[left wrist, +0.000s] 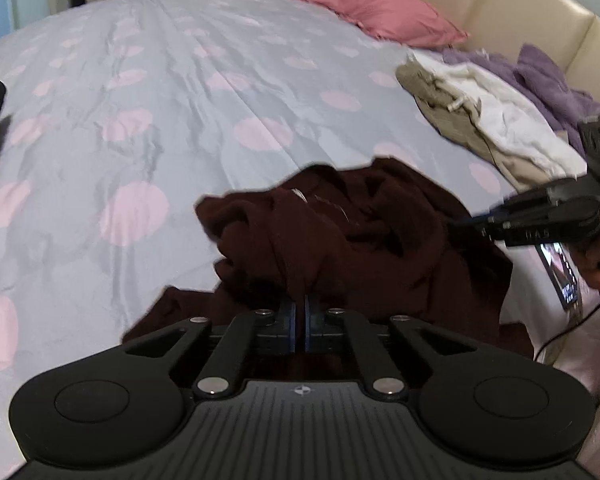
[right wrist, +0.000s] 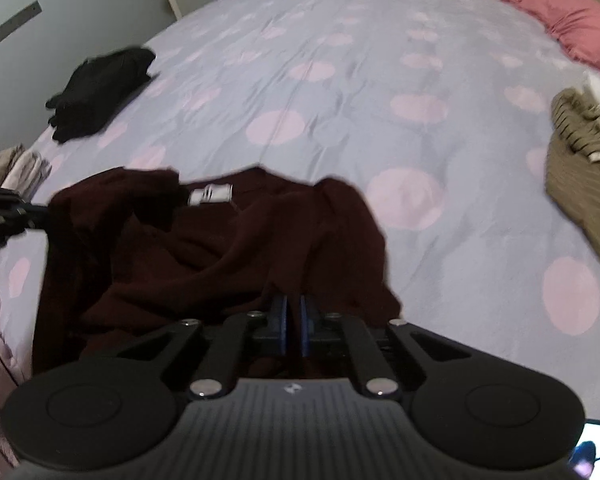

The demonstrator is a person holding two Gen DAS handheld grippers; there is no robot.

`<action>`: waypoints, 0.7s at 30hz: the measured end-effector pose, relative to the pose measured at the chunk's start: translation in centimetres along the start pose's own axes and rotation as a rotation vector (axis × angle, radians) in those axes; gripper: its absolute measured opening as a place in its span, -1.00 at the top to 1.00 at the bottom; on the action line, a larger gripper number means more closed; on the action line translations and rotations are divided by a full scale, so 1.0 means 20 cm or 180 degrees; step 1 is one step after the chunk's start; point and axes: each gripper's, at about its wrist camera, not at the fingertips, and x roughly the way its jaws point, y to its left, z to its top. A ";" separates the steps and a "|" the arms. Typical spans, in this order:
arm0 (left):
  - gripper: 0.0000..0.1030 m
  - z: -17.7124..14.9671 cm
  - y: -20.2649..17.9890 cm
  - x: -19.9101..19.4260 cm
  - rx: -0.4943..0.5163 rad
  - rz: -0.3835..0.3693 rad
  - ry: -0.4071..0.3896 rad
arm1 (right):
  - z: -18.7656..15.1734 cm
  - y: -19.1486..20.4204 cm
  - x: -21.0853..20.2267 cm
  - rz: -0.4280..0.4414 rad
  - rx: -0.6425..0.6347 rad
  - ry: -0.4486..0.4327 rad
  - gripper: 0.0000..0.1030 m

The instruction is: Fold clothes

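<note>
Left wrist view: the left gripper [left wrist: 300, 312] has its fingers [left wrist: 288, 320] clenched on a fold of the maroon garment [left wrist: 340, 232], which lies bunched on the bed [left wrist: 180, 100] directly ahead of them. The right gripper [left wrist: 460, 226] bites the garment's right edge. Beyond, right of the fingers, lies a khaki and white clothes pile [left wrist: 472, 120].

Right wrist view: the right gripper's fingers [right wrist: 305, 328] are clenched on the garment's near edge. A folded black garment [right wrist: 100, 92] lies far left.

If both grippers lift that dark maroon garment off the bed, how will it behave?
Likely floppy: the maroon garment lies in bunched folds. Probably sags between the left gripper and right gripper, both shut on it. Seems light, unlikely to slip.
</note>
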 end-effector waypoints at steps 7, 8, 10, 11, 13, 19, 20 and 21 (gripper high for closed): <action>0.97 0.05 0.19 -0.32 -0.0432 0.0457 -0.0648 | 0.01 -0.08 -0.22 -0.0130 0.0251 -0.0310 0.87; 0.97 0.05 0.22 -0.37 -0.0504 0.0533 -0.0731 | 0.01 -0.07 -0.25 -0.0121 0.0257 -0.0317 0.87; 0.97 0.05 0.29 -0.47 -0.0667 0.0663 -0.0873 | -0.02 -0.06 -0.30 -0.0107 0.0237 -0.0293 0.87; 0.97 0.04 0.32 -0.51 -0.0753 0.0712 -0.0913 | -0.03 -0.04 -0.32 -0.0112 0.0211 -0.0262 0.87; 0.97 0.02 0.39 -0.56 -0.0922 0.0818 -0.0948 | -0.06 -0.03 -0.34 -0.0133 0.0141 -0.0173 0.87; 0.97 -0.07 0.54 -0.64 -0.1246 0.1085 -0.0754 | -0.20 0.02 -0.29 0.0003 -0.0105 0.0377 0.87; 0.97 -0.09 0.55 -0.63 -0.1244 0.1111 -0.0670 | -0.23 0.02 -0.27 0.0014 -0.0136 0.0464 0.87; 0.97 -0.11 0.55 -0.61 -0.1218 0.1135 -0.0567 | -0.24 0.03 -0.25 0.0038 -0.0165 0.0530 0.86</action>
